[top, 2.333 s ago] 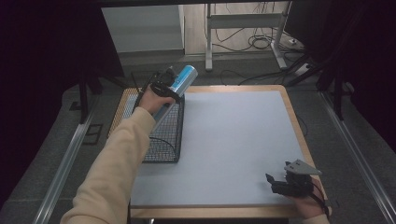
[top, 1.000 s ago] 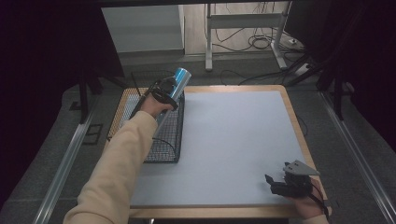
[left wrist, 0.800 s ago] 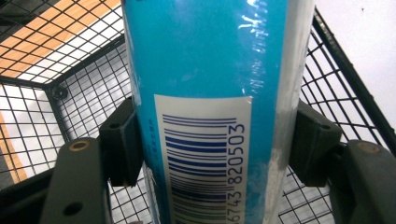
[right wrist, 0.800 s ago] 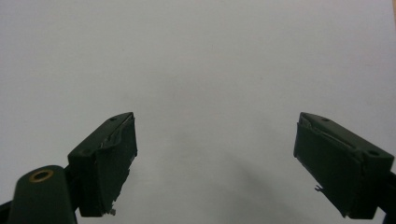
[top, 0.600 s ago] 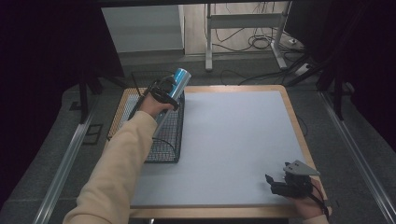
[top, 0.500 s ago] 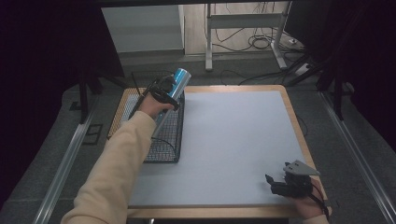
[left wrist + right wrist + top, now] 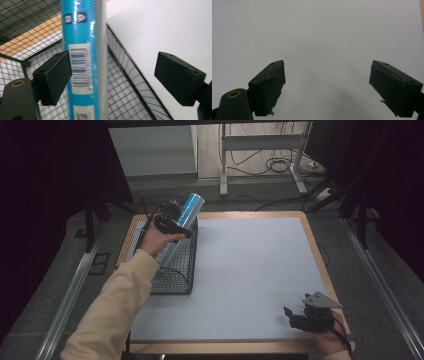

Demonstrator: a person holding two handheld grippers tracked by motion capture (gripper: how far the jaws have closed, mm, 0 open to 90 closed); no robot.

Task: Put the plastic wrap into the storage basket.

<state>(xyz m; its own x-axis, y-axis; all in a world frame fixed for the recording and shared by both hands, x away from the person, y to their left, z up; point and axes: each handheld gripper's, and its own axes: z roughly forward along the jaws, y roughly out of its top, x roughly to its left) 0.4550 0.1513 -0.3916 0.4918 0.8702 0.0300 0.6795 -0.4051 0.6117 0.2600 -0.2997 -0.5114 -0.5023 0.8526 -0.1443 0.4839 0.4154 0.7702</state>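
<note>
Two hand-held grippers are at work, one in each of the person's hands. Nearest, at the desk's front right corner, the right hand-held gripper (image 7: 300, 316) rests low on the white desk (image 7: 250, 270); in the right gripper view its jaws stand wide apart with bare white surface between them (image 7: 327, 85). It lies where it lay 2.3 seconds ago.

Farther back on the left, one black wire basket (image 7: 172, 262) sits on the desk's left edge, partly over the wooden border. One long blue tube (image 7: 181, 222), wrapped in shiny film and bearing a barcode label, stands tilted with its lower end inside the basket and its silver top leaning up and away over the far rim. The left hand-held gripper (image 7: 172, 222) is at the tube's upper half, the sleeved arm reaching across the basket. In the left gripper view its jaws are spread (image 7: 115, 75): the tube (image 7: 82, 62) lies against the left jaw's pad, while the right jaw stands well clear of it, over the basket's mesh wall (image 7: 125, 87).

Against 2.3 seconds ago, the left hand and tube have shifted slightly farther back, and over the last second they have hardly moved.
</note>
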